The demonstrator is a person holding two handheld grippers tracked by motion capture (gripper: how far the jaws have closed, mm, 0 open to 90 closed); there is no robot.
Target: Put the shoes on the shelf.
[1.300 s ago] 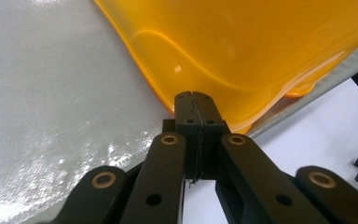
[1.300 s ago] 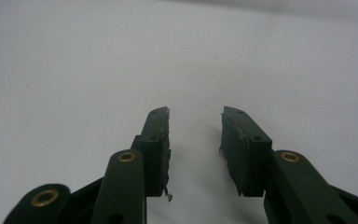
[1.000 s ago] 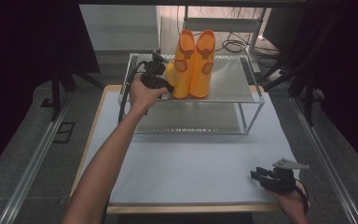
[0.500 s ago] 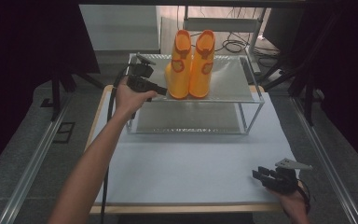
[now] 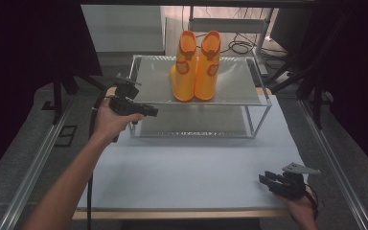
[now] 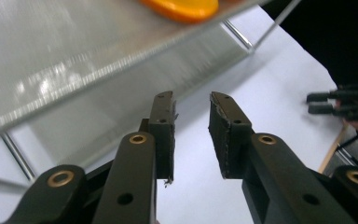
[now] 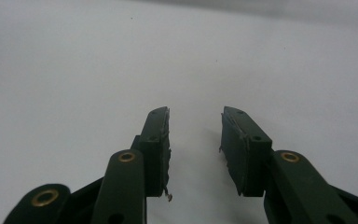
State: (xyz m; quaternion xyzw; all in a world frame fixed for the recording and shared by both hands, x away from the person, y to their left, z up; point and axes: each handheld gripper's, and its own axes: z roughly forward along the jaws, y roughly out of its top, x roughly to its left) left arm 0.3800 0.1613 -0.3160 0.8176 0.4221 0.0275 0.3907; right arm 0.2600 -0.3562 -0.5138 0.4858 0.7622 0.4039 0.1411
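A pair of orange rubber boots [image 5: 196, 67] stands upright on the top shelf of a metal-framed rack [image 5: 239, 91]. My left gripper [image 5: 154, 111] hovers at the rack's front left corner, to the left of the boots and apart from them. Its jaws have just been opening, and they stand open with nothing between them. In the left gripper view my left gripper [image 6: 192, 100] points past the shelf edge [image 6: 51, 60], with an orange boot sole [image 6: 182, 7] at the top. My right gripper [image 5: 263, 178] rests open and empty near the table's front right corner, over the white tabletop [image 7: 74, 70].
The rack has a lower shelf [image 5: 191, 125] under the top one. White table surface [image 5: 187, 167] stretches between the rack and the front edge. Dark stands and cables [image 5: 239, 45] lie behind the table. My right gripper [image 6: 326, 102] appears far off in the left gripper view.
My left gripper has drawn back leftward from beside the left boot to the rack's front left corner, and its jaws have parted. The right gripper has stayed put.
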